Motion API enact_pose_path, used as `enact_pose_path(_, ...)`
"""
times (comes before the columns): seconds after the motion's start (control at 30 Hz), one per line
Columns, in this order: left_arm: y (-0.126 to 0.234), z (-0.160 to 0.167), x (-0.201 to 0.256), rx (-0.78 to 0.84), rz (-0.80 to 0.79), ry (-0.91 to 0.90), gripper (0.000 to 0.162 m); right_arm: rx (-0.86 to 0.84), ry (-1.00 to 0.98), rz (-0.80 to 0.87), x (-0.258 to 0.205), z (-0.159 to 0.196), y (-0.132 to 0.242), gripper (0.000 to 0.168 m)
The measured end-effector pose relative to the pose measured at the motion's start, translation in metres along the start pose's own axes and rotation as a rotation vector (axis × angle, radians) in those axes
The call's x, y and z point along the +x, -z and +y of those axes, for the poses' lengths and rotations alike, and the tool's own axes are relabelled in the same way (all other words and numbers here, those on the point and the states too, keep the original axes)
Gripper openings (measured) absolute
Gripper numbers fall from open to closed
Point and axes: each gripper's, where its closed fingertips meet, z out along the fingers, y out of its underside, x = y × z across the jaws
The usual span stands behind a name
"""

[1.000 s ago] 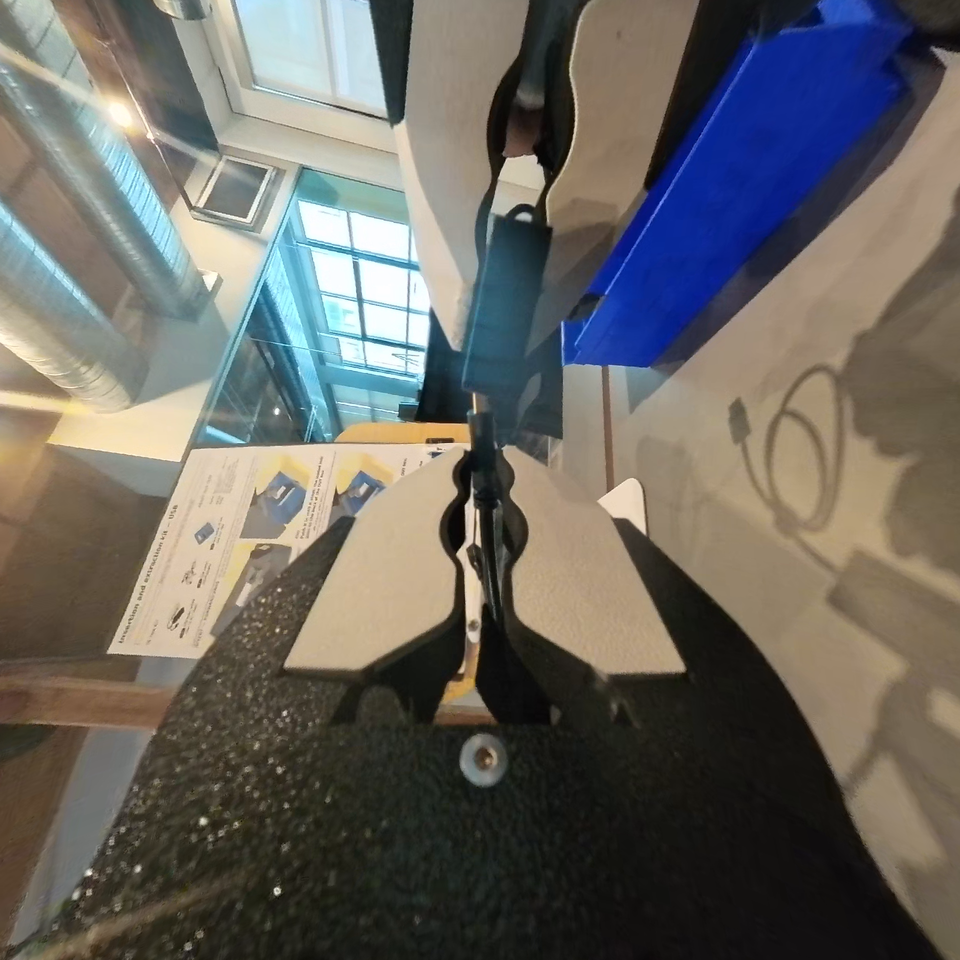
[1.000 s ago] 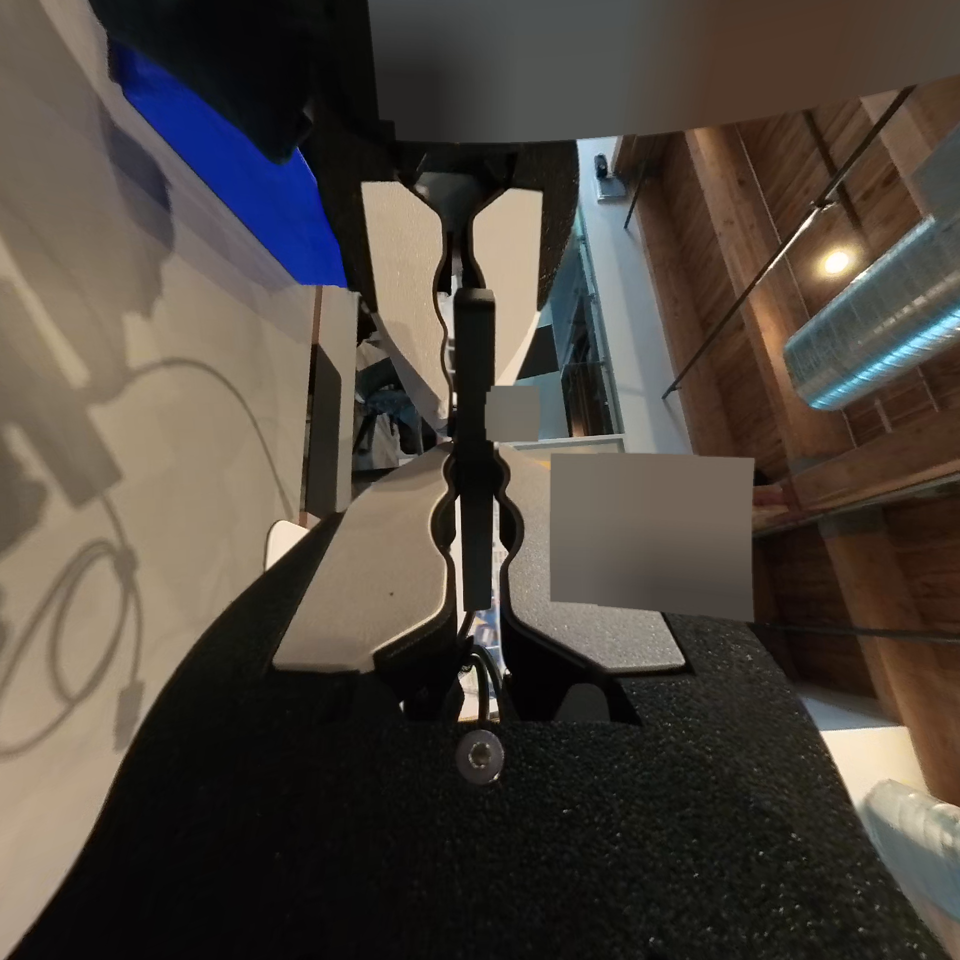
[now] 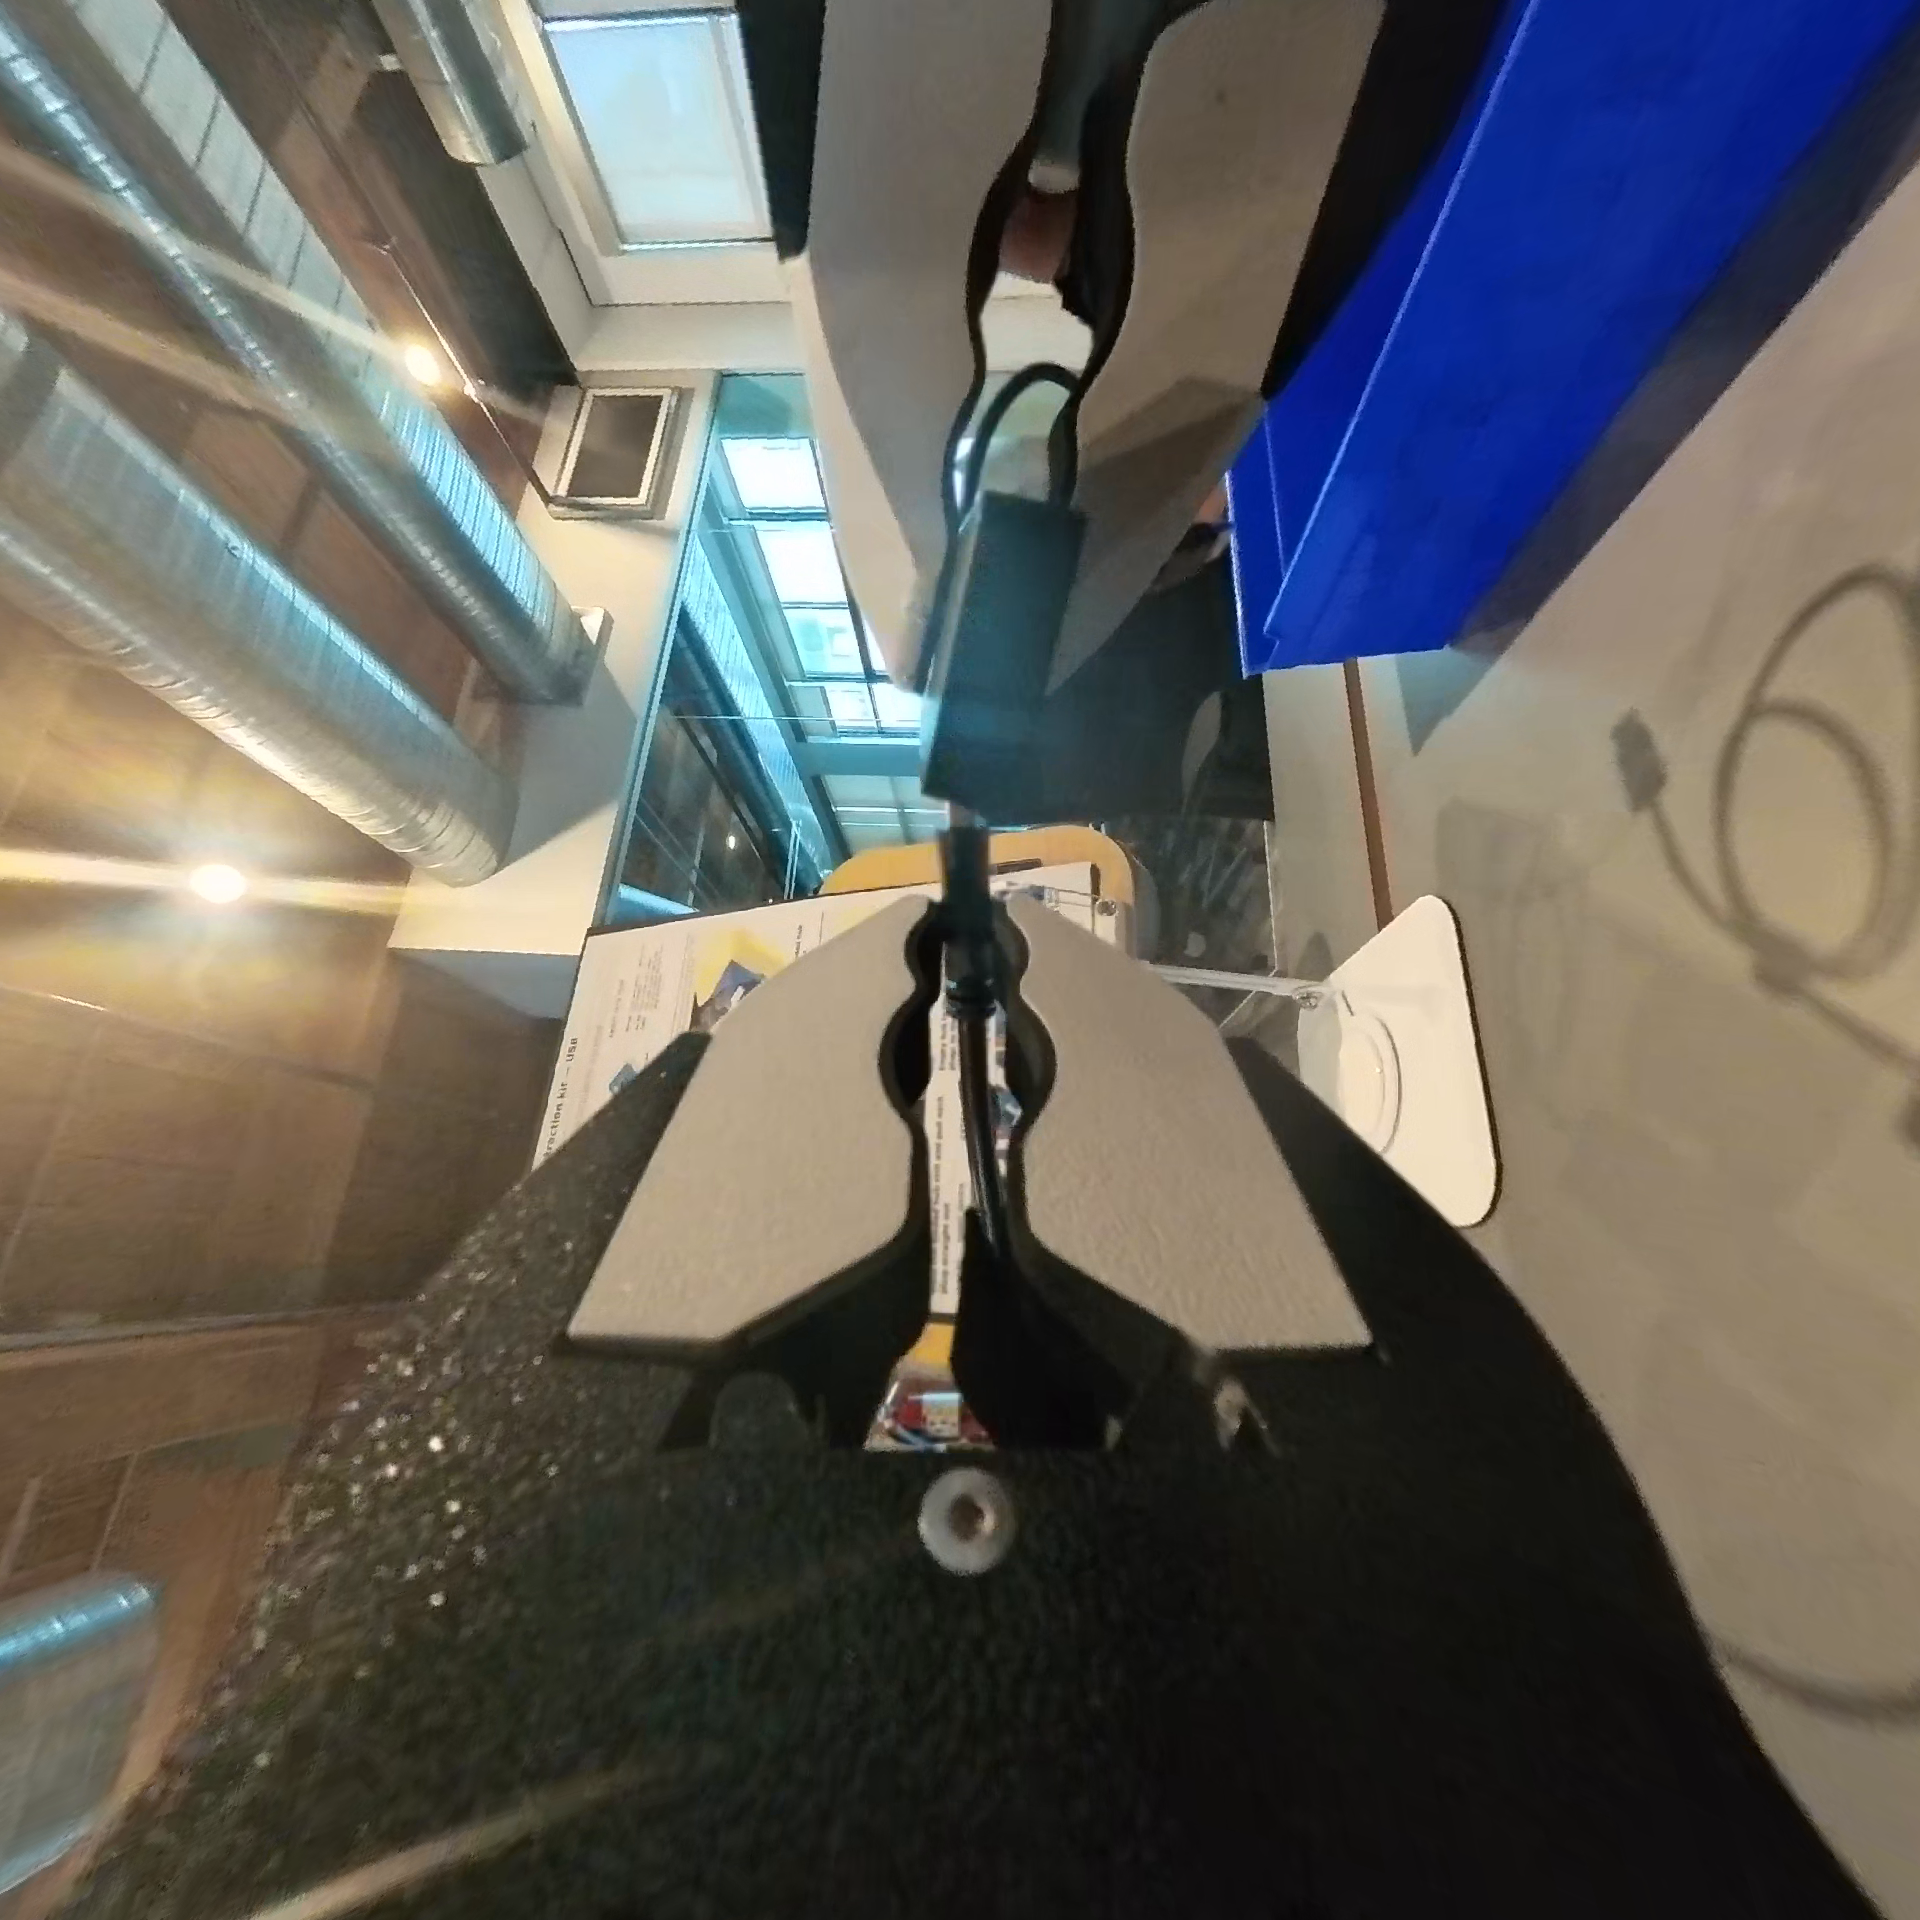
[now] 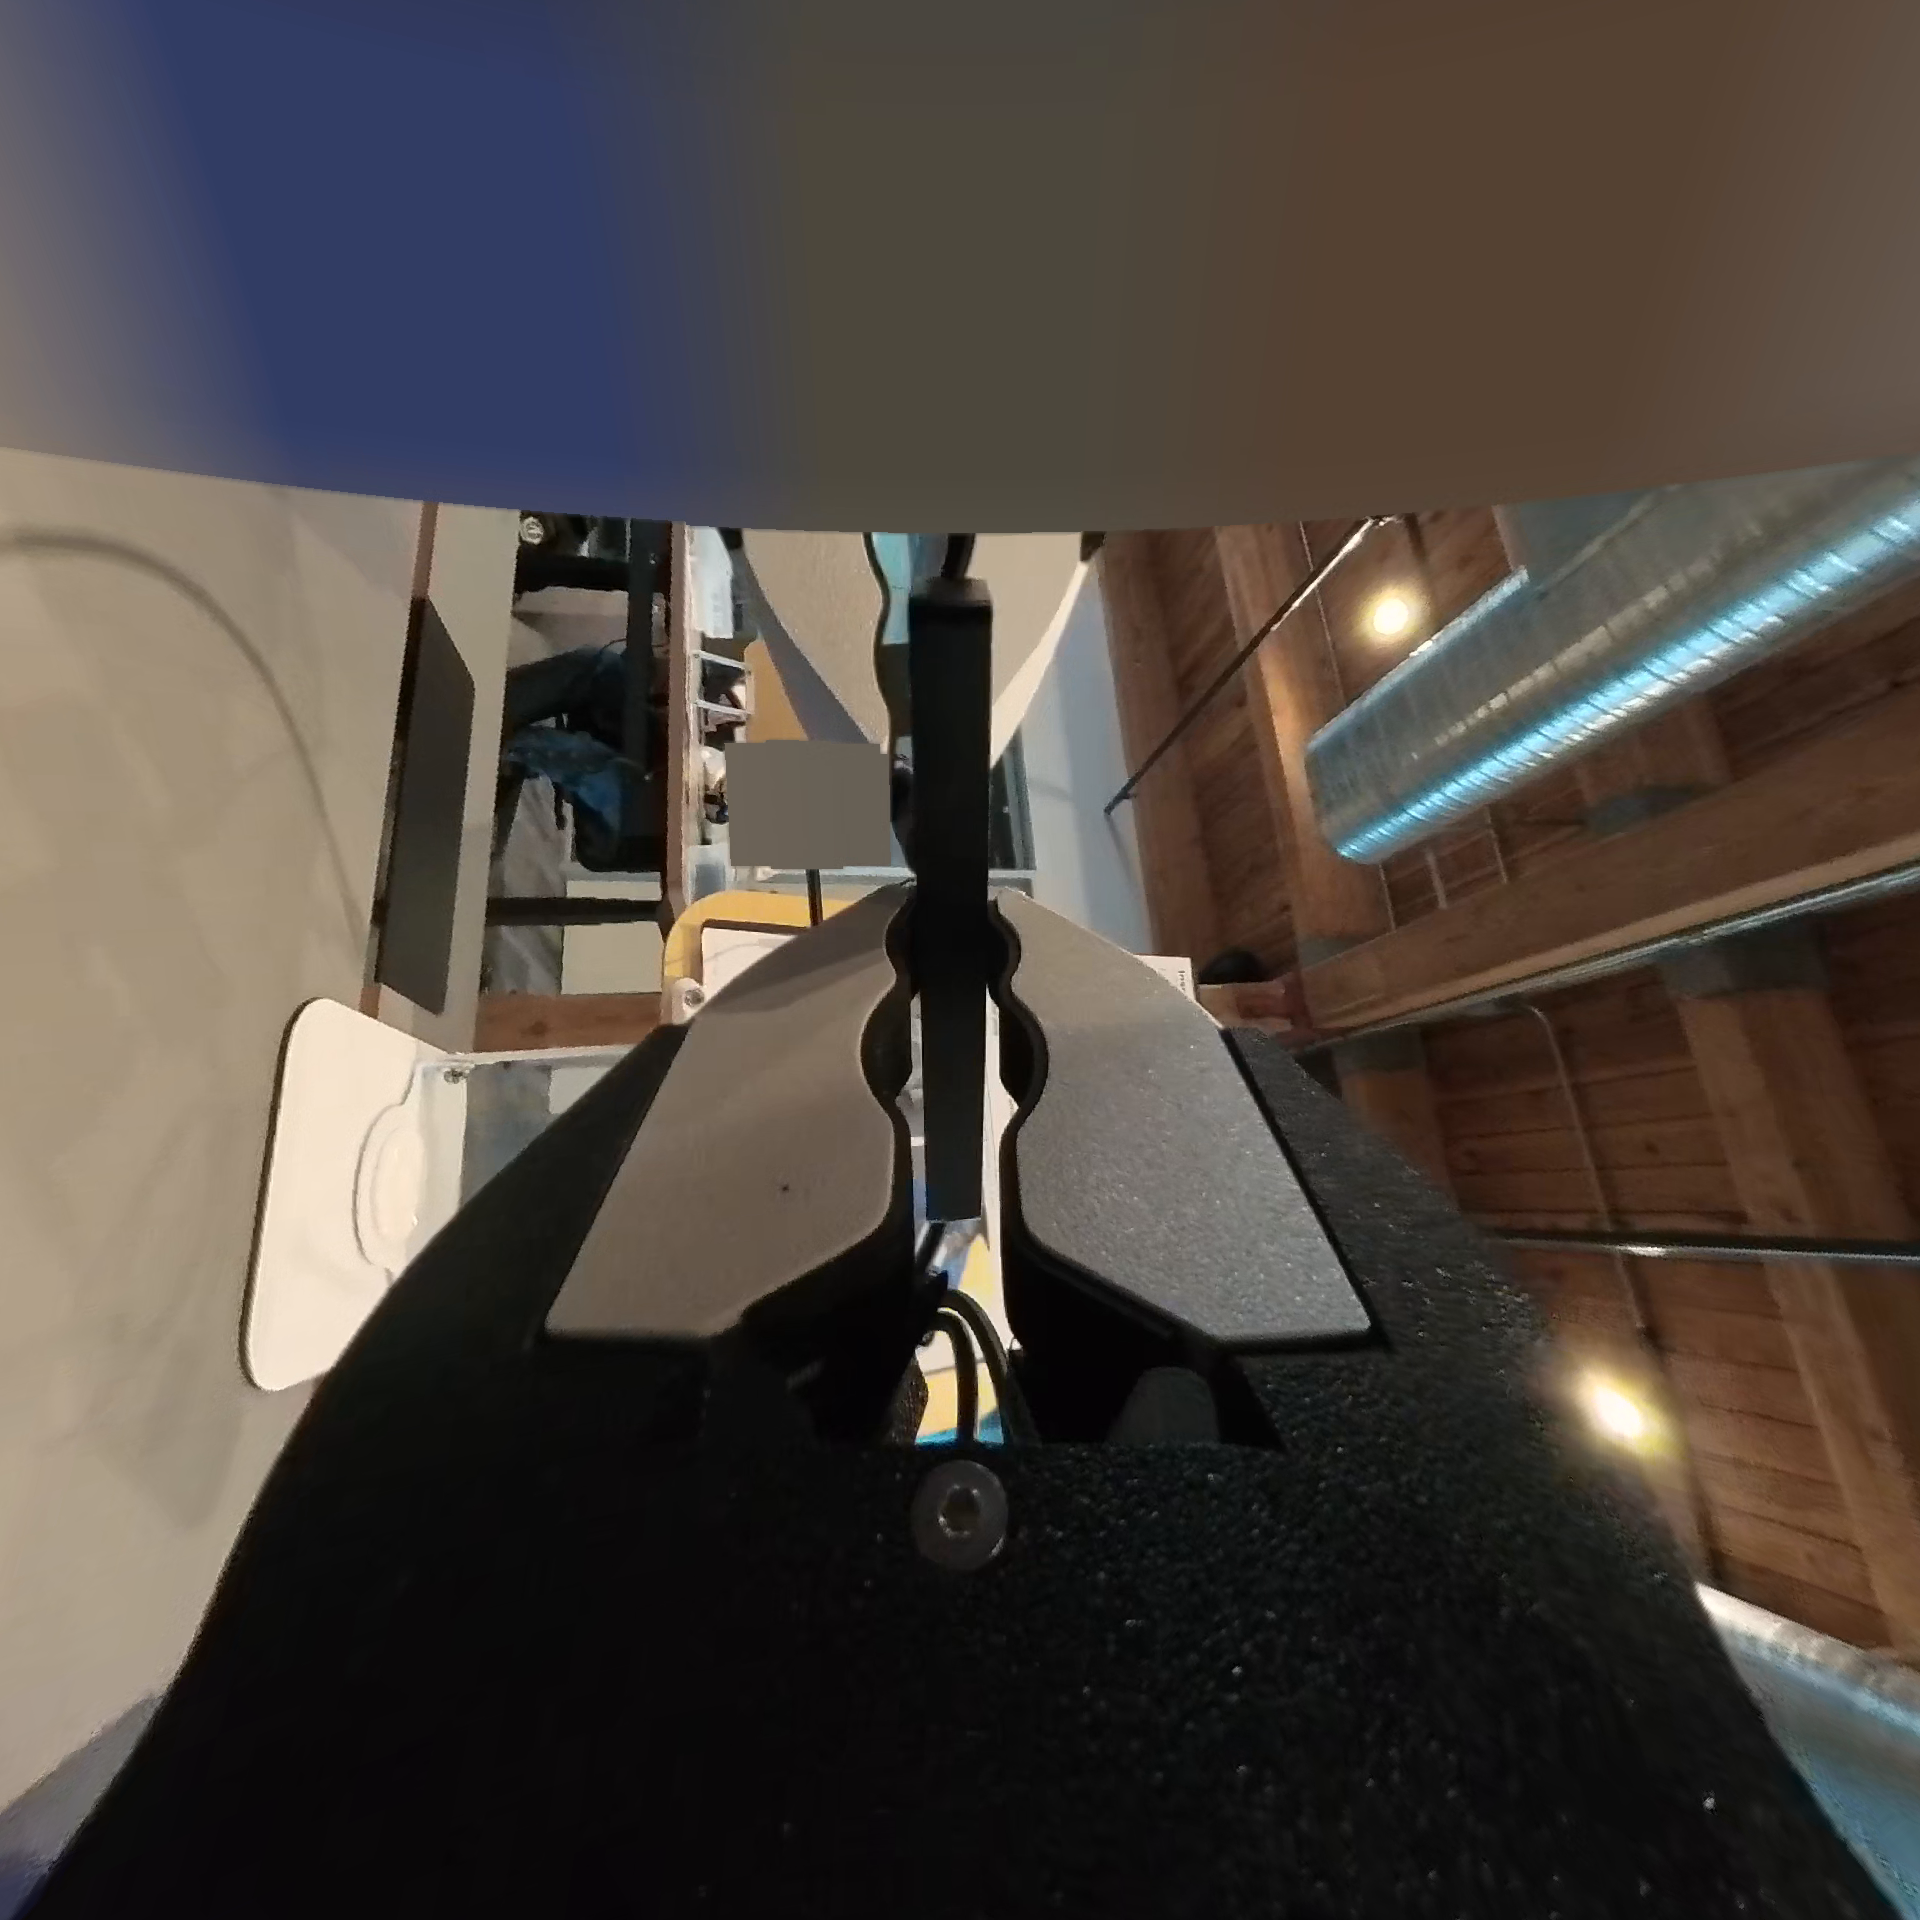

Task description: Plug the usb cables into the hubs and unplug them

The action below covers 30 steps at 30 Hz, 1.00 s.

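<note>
Left wrist view: the left gripper (image 3: 971,971) pinches the light, limp usb cable (image 3: 975,1039) behind its stiff plug; the right gripper (image 4: 948,977) clamps the slim, rigid hub (image 4: 948,935), both aloft above the table's (image 3: 1662,935) edge.

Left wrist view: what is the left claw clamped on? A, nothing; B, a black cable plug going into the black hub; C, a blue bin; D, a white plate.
B: the left claw pinches the black cable plug, whose tip meets the black hub just ahead.
</note>
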Motion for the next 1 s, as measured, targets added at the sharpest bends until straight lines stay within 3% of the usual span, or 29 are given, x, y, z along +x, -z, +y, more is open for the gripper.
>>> enact_pose_path(0.37, -0.001, -0.001, 0.002, 0.007, 0.009, 0.002, 0.008, -0.004, -0.015, -0.046, -0.003, 0.001, 0.0, 0.011)
enact_pose_path(0.53, -0.004, -0.002, 0.012, -0.001, 0.059, -0.034, 0.008, 0.001, -0.098, -0.178, -0.015, 0.002, 0.0, 0.011)
enact_pose_path(1.0, -0.01, 0.002, 0.025, -0.027, 0.164, 0.083, 0.008, -0.035, -0.213, -0.3, -0.025, 0.007, -0.001, 0.011)
